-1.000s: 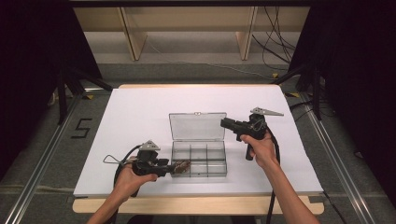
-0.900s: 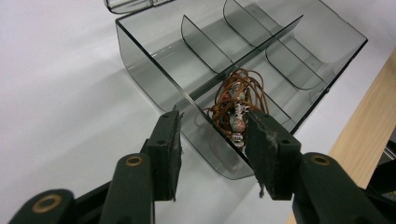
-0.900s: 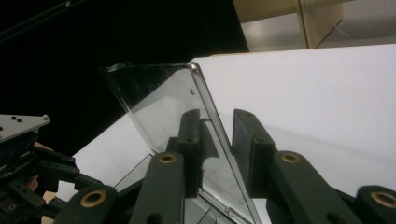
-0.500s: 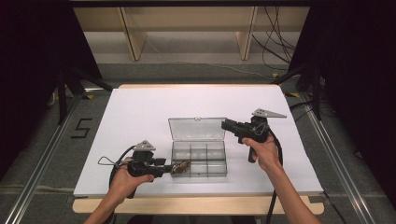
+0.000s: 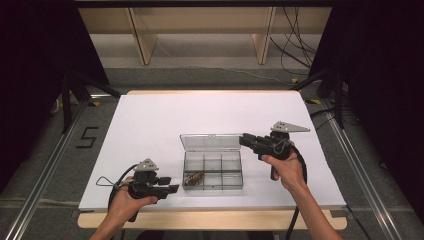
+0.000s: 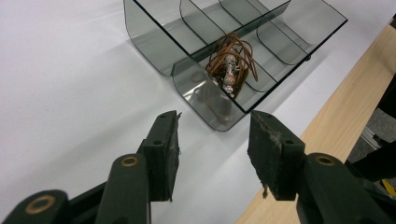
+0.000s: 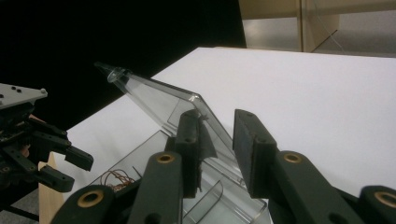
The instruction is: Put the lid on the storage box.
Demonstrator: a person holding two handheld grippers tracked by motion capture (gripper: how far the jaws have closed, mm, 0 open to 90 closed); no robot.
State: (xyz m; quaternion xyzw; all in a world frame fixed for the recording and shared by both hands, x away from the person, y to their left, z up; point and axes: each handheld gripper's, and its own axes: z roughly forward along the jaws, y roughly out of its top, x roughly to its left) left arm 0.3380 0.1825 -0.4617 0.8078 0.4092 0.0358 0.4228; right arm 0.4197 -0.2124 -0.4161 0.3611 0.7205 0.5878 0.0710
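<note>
Both tongs sit at the clear compartment box (image 5: pixel 212 169), one on each side. Farthest left, the left gripper (image 5: pixel 172 189) rests just off the box's near-left corner, apart from it, its jaws spread with nothing between them; they have just been opening. In the left gripper view (image 6: pixel 212 140) the white table (image 6: pixel 70 70) shows through the gap.

Next comes the box itself, standing near the front edge of the table. Its near-left compartment holds a small coil of copper-coloured wire (image 5: pixel 193 178), seen closer in the left gripper view (image 6: pixel 229 65) lying loose against the divider. The other compartments look bare.

Behind them the hinged lid (image 5: pixel 211 141) stands raised, tilted back. At the lid's right end is the right gripper (image 5: pixel 246 140); in the right gripper view (image 7: pixel 217 140) its jaws straddle the lid's edge (image 7: pixel 154 100), though I cannot tell whether the pads press on it.

As I judge it, stowing the wire is done and the releasing hand is clear. Left to do: bring the lid down and snap it shut.
</note>
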